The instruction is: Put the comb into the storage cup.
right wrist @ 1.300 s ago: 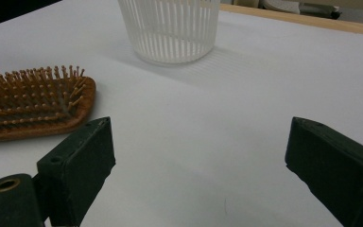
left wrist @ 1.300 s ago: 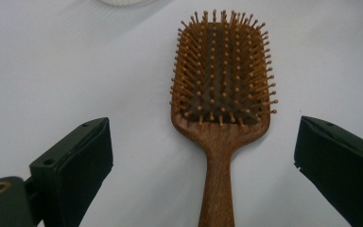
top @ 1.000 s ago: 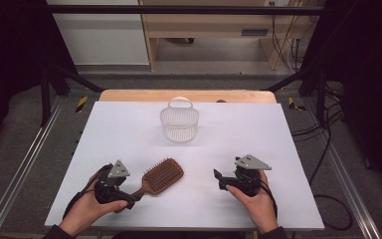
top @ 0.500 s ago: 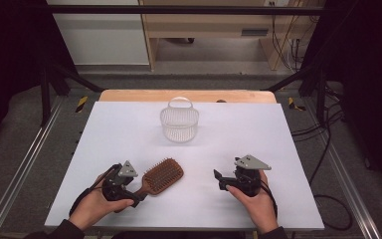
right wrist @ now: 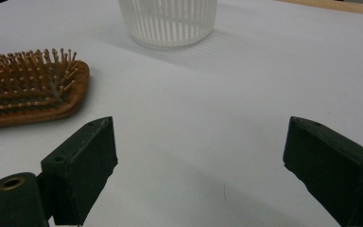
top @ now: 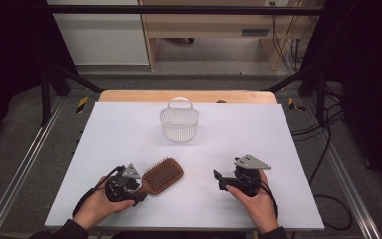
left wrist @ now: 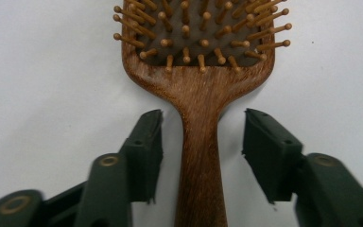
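A wooden hairbrush (top: 162, 175) lies flat on the white bench (top: 278, 134), bristles up, near the front edge on the left side; its handle points toward the person's left hand (top: 95, 209); the left claw (top: 138, 192) sits right at that handle. In the left gripper view the handle (left wrist: 201, 156) runs up between the two black jaws; the jaws are spread apart, one on each side, and there is a gap between each jaw and the wood, so the left claw (left wrist: 201, 142) is wide and holds nothing. The right claw (top: 217, 178) rests low over the bench on the right side, held by the right hand (top: 256, 204), well apart from the brush; in the right gripper view its jaws also stand far apart with bare bench between them; the right claw (right wrist: 198, 156) is empty too. A small white basket (top: 179, 122) with thin slats stands farther back near the middle of the bench; its handle loop is up.
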Demonstrator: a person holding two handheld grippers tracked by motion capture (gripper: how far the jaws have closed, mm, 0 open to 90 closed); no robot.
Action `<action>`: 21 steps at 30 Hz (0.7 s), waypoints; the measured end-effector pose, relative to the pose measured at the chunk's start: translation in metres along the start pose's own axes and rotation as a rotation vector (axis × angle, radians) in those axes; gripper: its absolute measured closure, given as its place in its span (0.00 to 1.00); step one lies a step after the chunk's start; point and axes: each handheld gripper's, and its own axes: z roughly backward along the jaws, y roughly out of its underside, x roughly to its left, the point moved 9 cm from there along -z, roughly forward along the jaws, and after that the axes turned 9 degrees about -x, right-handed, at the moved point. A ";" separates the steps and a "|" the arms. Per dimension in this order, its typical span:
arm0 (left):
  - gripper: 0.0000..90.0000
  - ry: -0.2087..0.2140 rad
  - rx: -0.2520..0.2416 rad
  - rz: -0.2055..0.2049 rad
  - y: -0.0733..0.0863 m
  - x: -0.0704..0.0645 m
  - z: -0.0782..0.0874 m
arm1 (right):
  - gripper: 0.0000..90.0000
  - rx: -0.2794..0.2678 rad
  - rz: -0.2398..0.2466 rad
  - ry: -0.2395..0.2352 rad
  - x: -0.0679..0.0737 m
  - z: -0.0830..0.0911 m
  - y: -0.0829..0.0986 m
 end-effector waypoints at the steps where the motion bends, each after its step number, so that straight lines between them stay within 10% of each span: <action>1: 0.60 0.001 0.005 -0.001 0.000 0.000 0.000 | 0.12 0.000 0.000 0.000 0.000 0.000 0.000; 21: 0.74 -0.025 0.053 -0.035 0.000 0.000 -0.002 | 0.12 0.008 -0.001 -0.007 0.002 -0.001 0.001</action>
